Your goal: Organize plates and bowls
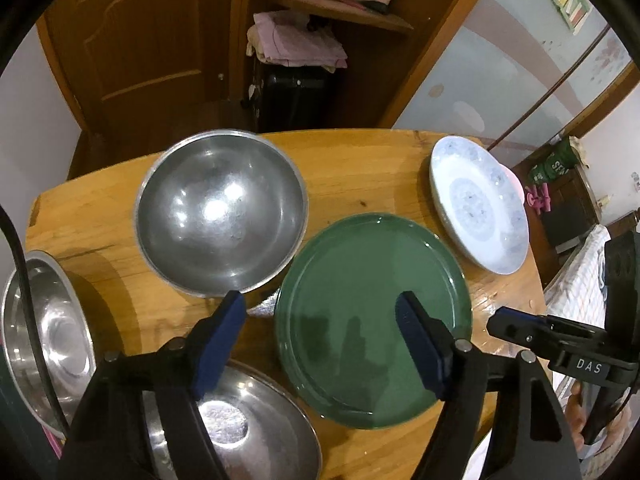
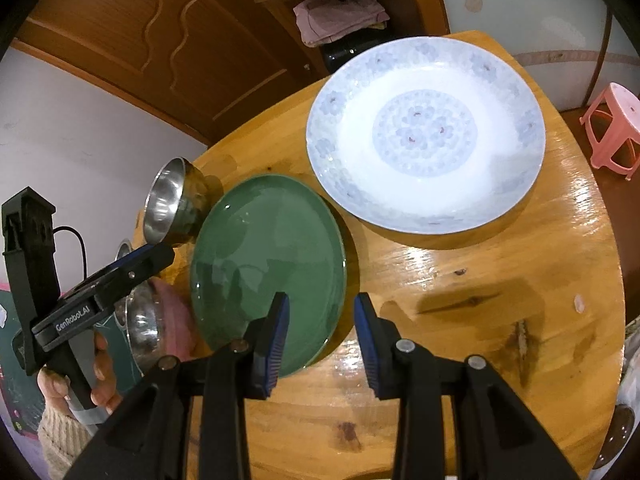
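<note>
A green plate (image 1: 372, 320) lies on the round wooden table (image 1: 352, 168), seen also in the right wrist view as the green plate (image 2: 268, 272). My left gripper (image 1: 320, 312) hangs open over its left rim, nothing between the pads. My right gripper (image 2: 322, 300) stands open above the plate's right rim, its jaws narrower and empty. A white plate with blue flowers (image 2: 424, 132) sits further back right. A large steel bowl (image 1: 222, 212) rests left of the green plate. Two more steel bowls (image 1: 44, 320) (image 1: 248, 420) sit at the near left.
A pink plastic stool (image 2: 612, 128) stands beyond the table's right edge. Behind the table are a wooden door (image 1: 132, 40) and a shelf with folded pink cloth (image 1: 296, 40). A hand (image 2: 100, 360) holds the left gripper's handle at the left.
</note>
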A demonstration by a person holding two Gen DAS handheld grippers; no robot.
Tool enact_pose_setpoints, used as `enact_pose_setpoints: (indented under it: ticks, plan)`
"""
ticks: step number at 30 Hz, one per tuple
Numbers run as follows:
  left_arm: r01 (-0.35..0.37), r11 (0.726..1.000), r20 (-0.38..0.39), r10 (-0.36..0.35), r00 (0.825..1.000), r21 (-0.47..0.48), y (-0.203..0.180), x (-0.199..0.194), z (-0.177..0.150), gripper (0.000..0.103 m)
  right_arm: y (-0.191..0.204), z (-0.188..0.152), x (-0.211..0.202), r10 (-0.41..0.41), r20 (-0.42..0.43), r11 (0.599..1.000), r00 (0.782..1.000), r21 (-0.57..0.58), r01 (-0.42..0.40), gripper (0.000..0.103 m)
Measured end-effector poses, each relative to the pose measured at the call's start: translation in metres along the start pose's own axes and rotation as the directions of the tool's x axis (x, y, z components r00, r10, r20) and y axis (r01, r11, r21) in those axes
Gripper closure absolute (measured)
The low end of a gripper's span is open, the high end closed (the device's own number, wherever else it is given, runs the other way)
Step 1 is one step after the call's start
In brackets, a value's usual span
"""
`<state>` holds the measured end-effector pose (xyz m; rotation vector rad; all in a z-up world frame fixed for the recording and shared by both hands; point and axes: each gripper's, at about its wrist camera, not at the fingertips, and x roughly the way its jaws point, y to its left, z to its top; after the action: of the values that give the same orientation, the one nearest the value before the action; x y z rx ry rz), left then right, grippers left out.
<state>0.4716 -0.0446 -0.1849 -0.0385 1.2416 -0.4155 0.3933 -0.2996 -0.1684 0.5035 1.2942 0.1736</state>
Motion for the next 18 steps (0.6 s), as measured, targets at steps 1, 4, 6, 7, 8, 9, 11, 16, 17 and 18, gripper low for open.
enact_pose_setpoints:
  ticks: [1,4,6,7,8,9,11,16,17,18]
  plan:
    - [0.006,1.0,-0.01,-0.006,1.0,-0.001,0.0,0.002,-0.001,0.029,0.0,0.0,0.0,-0.001,-0.004,1.0,1.0,0.0,0.001,0.07]
    - [0.004,1.0,-0.038,-0.004,0.999,-0.005,0.002,0.011,-0.001,0.03,-0.003,0.003,0.004,-0.007,-0.011,1.0,1.0,0.003,0.007,0.07]
    - [0.002,1.0,-0.041,-0.002,0.999,-0.004,0.003,0.014,0.0,0.032,-0.005,0.005,0.008,-0.003,-0.018,1.0,1.0,0.007,0.003,0.069]
    - [0.004,1.0,-0.041,-0.004,0.999,0.0,0.004,0.014,-0.001,0.038,-0.006,0.006,0.01,-0.002,-0.02,1.0,1.0,0.009,0.003,0.07]
    - [0.014,1.0,-0.052,-0.014,0.999,0.0,0.004,0.017,0.0,0.04,-0.007,0.006,0.012,-0.001,-0.022,1.0,1.0,0.012,0.002,0.07]
    - [0.021,1.0,-0.061,-0.021,0.998,-0.001,0.005,0.019,0.0,0.045,-0.008,0.007,0.014,0.0,-0.025,1.0,1.0,0.012,0.001,0.069]
    - [0.007,1.0,-0.067,-0.007,0.998,0.007,0.005,0.021,0.0,0.046,-0.009,0.007,0.016,0.002,-0.031,1.0,1.0,0.01,-0.001,0.07]
    - [-0.009,0.999,-0.096,0.012,0.995,0.033,0.001,0.028,0.003,0.048,-0.009,0.008,0.021,0.003,-0.036,1.0,0.999,0.002,-0.002,0.069]
    - [-0.013,0.999,-0.105,0.017,0.994,0.037,0.0,0.03,0.004,0.048,-0.009,0.008,0.022,0.005,-0.037,1.0,0.999,0.004,-0.005,0.07]
    - [-0.021,0.999,-0.115,0.025,0.993,0.039,0.0,0.032,0.006,0.049,-0.009,0.008,0.022,0.008,-0.037,1.0,0.999,0.005,-0.008,0.069]
